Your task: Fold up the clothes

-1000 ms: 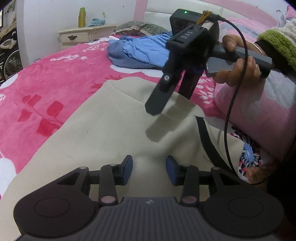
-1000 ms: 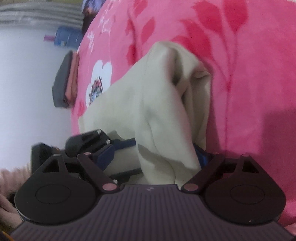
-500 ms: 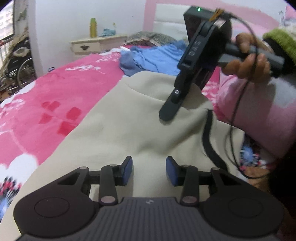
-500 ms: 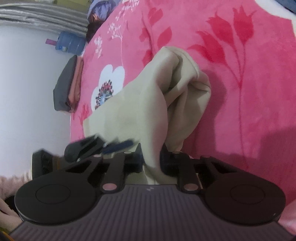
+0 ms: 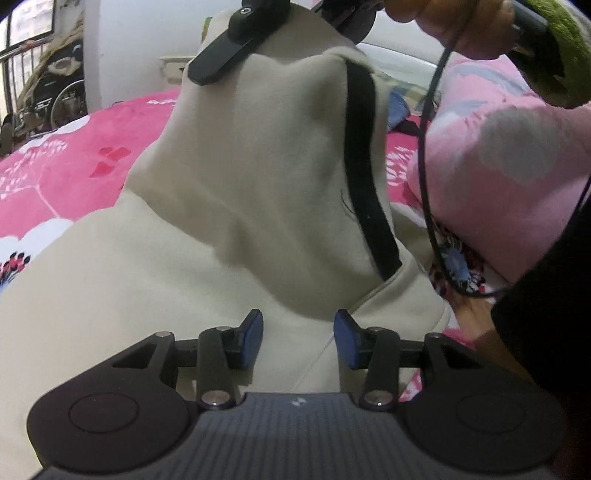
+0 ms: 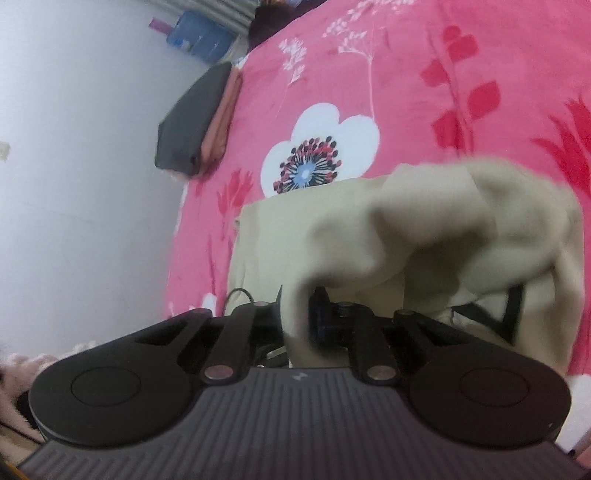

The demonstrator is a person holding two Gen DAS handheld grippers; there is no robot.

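Note:
A beige garment (image 5: 258, 184) with a black strip (image 5: 364, 177) lies on the pink flowered bedspread (image 5: 74, 162). Part of it is pulled up into a peak. At the top of that peak my right gripper (image 5: 280, 22) pinches the cloth, held by a hand (image 5: 443, 18). In the right wrist view the same gripper (image 6: 297, 317) is shut on a fold of the beige garment (image 6: 424, 236), which drapes over and hides the fingertips. My left gripper (image 5: 298, 339) hovers low over the flat part of the garment, open, with nothing between its blue pads.
A pink padded sleeve (image 5: 509, 155) and a black cable (image 5: 428, 147) hang at the right. A folded dark and salmon pile (image 6: 195, 122) lies near the bed's edge by the white wall. A wheelchair (image 5: 55, 92) stands far left.
My right gripper closed on the garment's edge and lifted it up and toward the left gripper, raising the cloth into a peak. The left gripper stayed open.

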